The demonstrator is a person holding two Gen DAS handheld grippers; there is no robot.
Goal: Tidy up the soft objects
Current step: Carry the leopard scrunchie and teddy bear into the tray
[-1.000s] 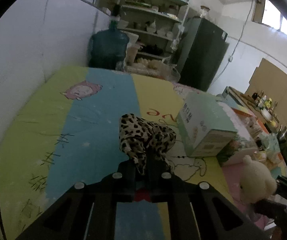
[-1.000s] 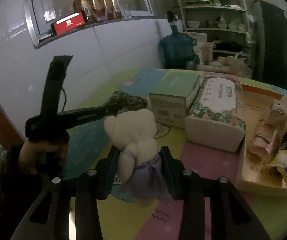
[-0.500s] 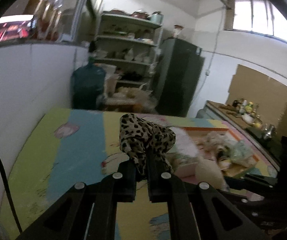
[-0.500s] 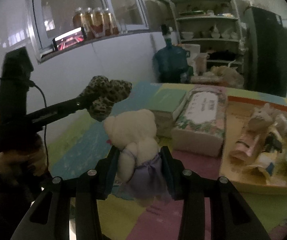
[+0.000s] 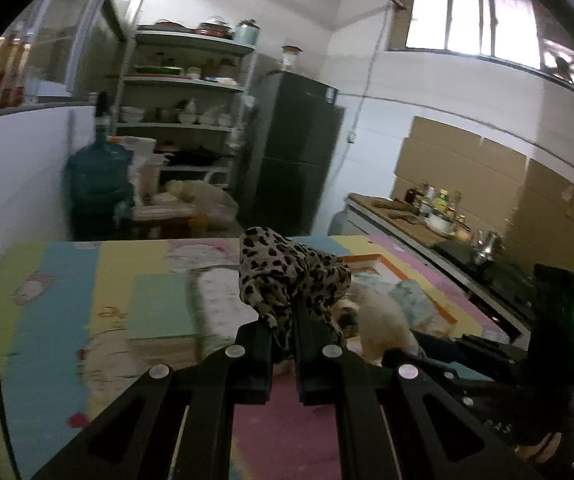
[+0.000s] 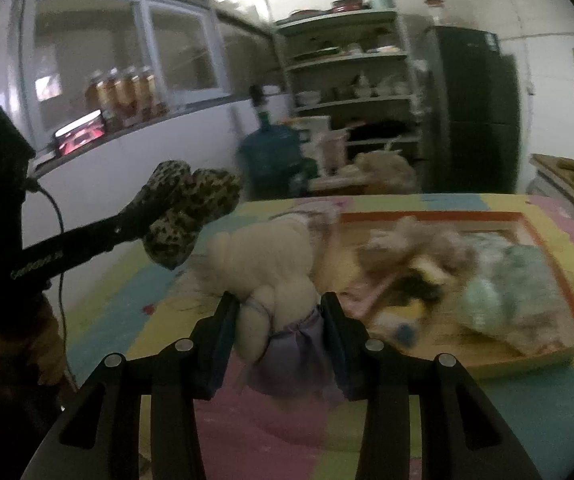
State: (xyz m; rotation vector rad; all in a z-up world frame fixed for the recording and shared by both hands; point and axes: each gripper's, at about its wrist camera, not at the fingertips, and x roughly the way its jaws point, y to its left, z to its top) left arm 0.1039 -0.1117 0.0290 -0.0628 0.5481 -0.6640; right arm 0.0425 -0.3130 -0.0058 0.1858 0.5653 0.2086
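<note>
Tray ahead and right of both loaded grippers

Left gripper (image 5: 283,344) has its jaws pinched tight on a leopard cloth (image 5: 287,280), which bunches up above and just past the fingertips, clear of the mat (image 5: 63,320). From these fingers the tray (image 5: 371,259) lies ahead and to the right, partly hidden behind the cloth. Right gripper (image 6: 279,320) clamps a cream bear (image 6: 271,264) by its purple-skirted body, head forward and above the fingertips, long axis roughly along the fingers. From these fingers the tray (image 6: 527,356), already holding a blurred heap of soft things, sits ahead and right, near. By my judgement the right hand is the nearer to it, so the bear probably goes in first, with the cloth crossing over from the left.
</note>
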